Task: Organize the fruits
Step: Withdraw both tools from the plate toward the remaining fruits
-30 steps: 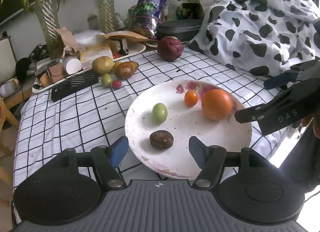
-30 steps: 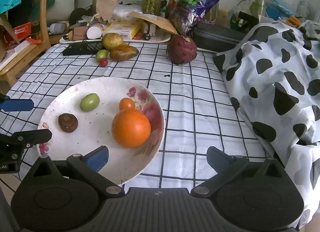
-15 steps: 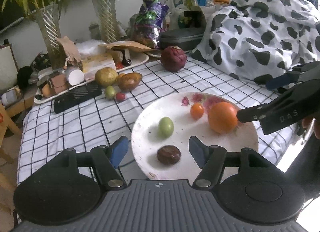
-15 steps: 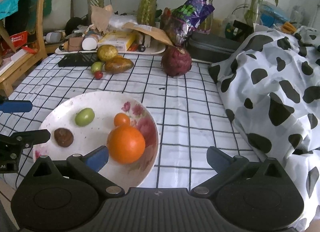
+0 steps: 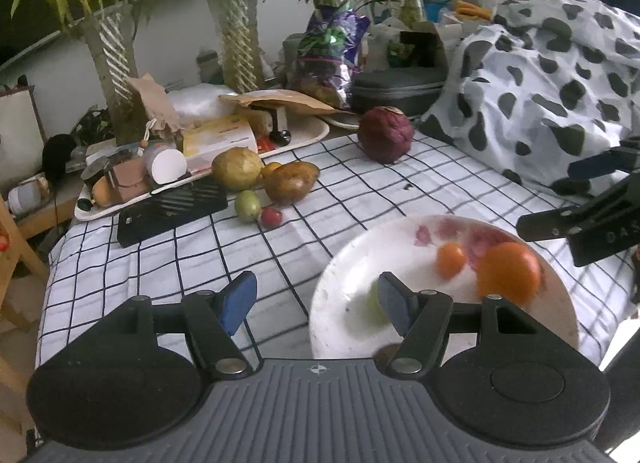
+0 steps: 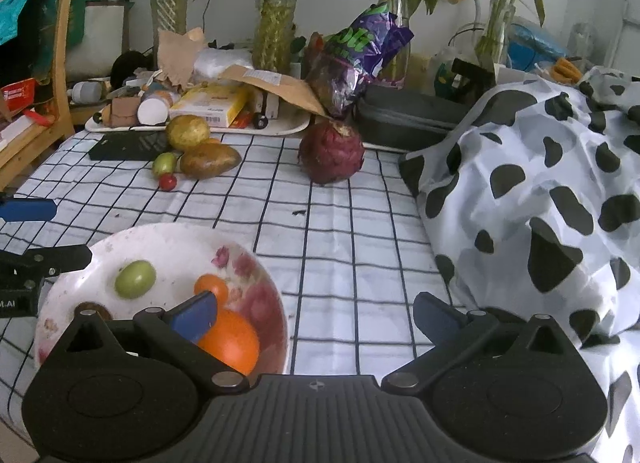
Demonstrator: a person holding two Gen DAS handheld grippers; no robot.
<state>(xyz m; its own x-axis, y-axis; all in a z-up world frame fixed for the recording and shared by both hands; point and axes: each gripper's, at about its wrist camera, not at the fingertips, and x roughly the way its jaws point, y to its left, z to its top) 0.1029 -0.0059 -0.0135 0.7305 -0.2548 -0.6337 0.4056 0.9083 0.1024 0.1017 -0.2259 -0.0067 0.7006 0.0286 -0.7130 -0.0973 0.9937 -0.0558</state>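
Observation:
A white flowered plate (image 5: 332,275) (image 6: 160,231) holds a big orange (image 5: 508,273) (image 6: 230,339), a small orange fruit (image 5: 451,260) (image 6: 212,287), a green fruit (image 6: 135,279) and a brown one (image 6: 90,309). Farther back on the checked cloth lie a yellow-green fruit (image 5: 236,168), a brown fruit (image 5: 290,182), a small green one (image 5: 248,205), a red cherry tomato (image 5: 271,217) and a dark purple ball (image 5: 385,134). My left gripper (image 5: 316,301) (image 6: 40,233) is open at the plate's left rim. My right gripper (image 6: 316,317) (image 5: 560,195) is open over its right side, holding nothing.
A cluttered white tray (image 5: 308,135), a black flat device (image 5: 172,209), a grey case (image 6: 408,119) and plant vases line the back. A cow-print cloth (image 6: 540,191) is heaped on the right. A wooden chair (image 6: 60,75) stands at the left.
Both views have drawn back and the plate sits lower in each. The left gripper has shifted left, so the plate now lies under its right finger. Neither pair of jaws has changed.

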